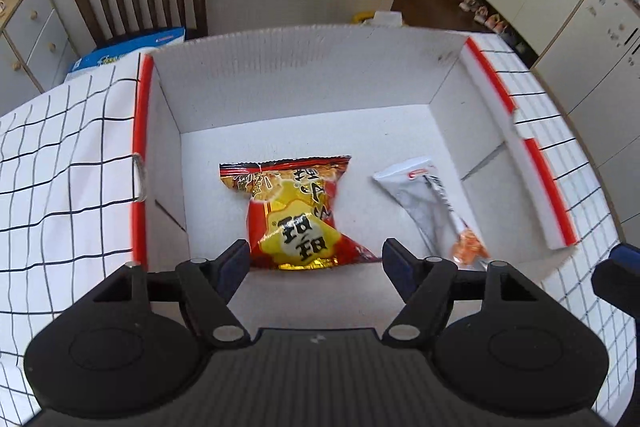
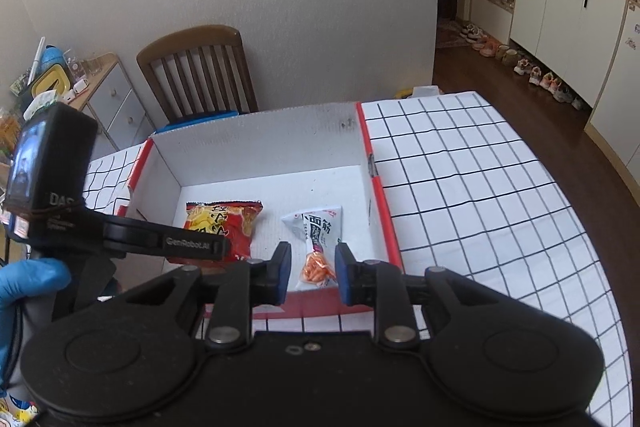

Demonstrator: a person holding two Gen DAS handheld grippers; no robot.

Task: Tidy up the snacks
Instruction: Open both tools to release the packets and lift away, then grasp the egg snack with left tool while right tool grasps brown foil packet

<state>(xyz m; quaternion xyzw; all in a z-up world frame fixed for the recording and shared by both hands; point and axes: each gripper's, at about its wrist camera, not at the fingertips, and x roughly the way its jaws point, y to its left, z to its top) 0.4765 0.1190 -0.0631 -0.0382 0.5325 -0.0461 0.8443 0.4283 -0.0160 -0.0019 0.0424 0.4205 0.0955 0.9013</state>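
Open white cardboard box (image 1: 304, 75) on a grid-patterned tablecloth (image 2: 472, 187), red-and-yellow snack bag (image 1: 298, 213) and white snack packet (image 1: 430, 203) lying apart on its floor, left gripper (image 1: 316, 257) above — jaws wide, empty, right gripper (image 2: 312, 269) — jaws narrowly parted, gripping nothing.

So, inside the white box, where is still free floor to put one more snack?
The floor of the white box is bare along the back wall, and beside the left wall, next to the red and yellow packet. A narrow strip separates it from the white packet. The front right, by that packet, is crowded.
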